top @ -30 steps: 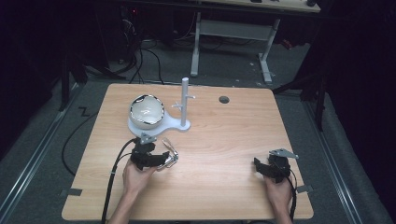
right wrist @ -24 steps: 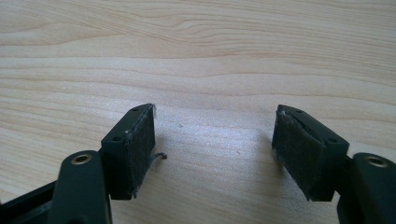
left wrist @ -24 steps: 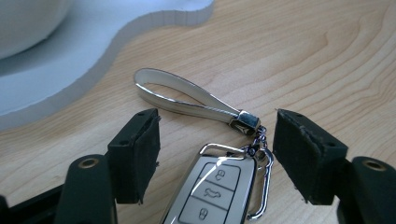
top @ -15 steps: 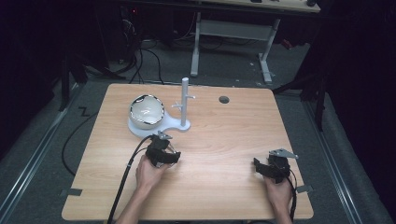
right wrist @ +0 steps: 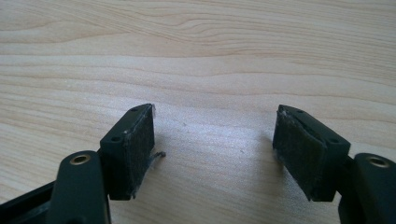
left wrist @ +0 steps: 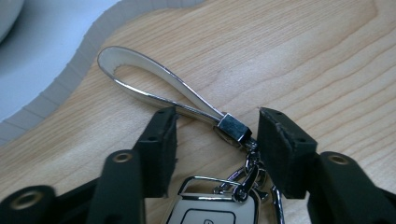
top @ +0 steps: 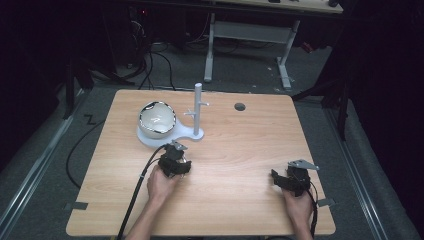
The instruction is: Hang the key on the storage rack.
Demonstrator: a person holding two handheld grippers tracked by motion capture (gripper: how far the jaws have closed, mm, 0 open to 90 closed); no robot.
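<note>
- Nearest, the left gripper (left wrist: 212,135) sits low over the table (top: 240,150), its jaws straddling a key ring; they have just been closing, yet a gap shows on each side, so the pads are not pressing on anything.
- The key ring (left wrist: 233,154) lies flat on the wood between those jaws: a small metal clasp (left wrist: 232,128) at the middle, short chain links (left wrist: 250,175) below it, and a pale key fob (left wrist: 215,210) with a bright metal frame at the bottom edge of the left gripper view.
- From the clasp a strap loop (left wrist: 154,84), cream inside with a shiny edge, runs out past the jaw tips toward a white base and stops just short of it.
- The right gripper (right wrist: 212,140) rests near the table's near right corner, its jaws spread wide over bare wood with nothing between them.
- In the high view the left gripper (top: 174,161) is just on the near side of the white base (top: 150,139), and the right gripper (top: 292,179) is well apart from it.
- Farther on, a bowl (top: 157,119) with a shiny rim stands on the base; what is in it I cannot tell.
- A white post (top: 198,112) with short pegs rises from the same base, beside the bowl.
- The table is light wood with a round hole (top: 240,106) near its far edge.
- Beyond it are a dark floor, cables (top: 160,65) and the white legs of another table (top: 250,35).
</note>
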